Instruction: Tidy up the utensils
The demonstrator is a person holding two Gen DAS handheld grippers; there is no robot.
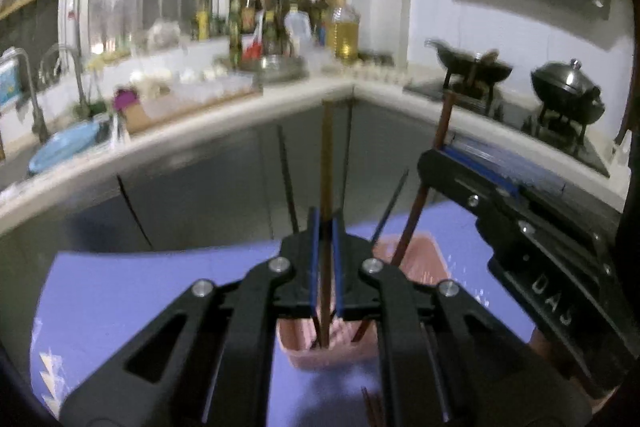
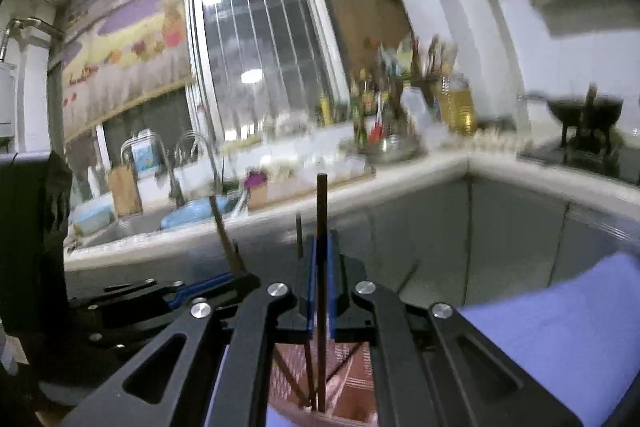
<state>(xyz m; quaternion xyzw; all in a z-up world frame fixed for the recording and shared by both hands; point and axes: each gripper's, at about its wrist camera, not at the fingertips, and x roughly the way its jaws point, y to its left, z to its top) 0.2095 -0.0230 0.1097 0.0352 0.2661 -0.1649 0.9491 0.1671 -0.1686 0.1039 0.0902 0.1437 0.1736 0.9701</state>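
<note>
My left gripper (image 1: 326,223) is shut on a brown chopstick (image 1: 327,163) that stands upright with its lower end inside a pink utensil basket (image 1: 424,259) on a purple mat (image 1: 160,291). My right gripper (image 2: 321,247) is shut on a dark chopstick (image 2: 322,203), also upright over the same basket (image 2: 352,387). The right gripper shows in the left wrist view (image 1: 452,155), holding its reddish-brown chopstick (image 1: 444,119). The left gripper shows at the lower left of the right wrist view (image 2: 236,277). Several more chopsticks lean in the basket.
A white L-shaped kitchen counter (image 1: 280,107) runs behind, with a sink and faucet (image 1: 76,79) at left, bottles (image 1: 344,31) in the corner, and a wok (image 1: 472,67) and pot (image 1: 568,95) on the stove at right. Grey cabinet doors stand below the counter.
</note>
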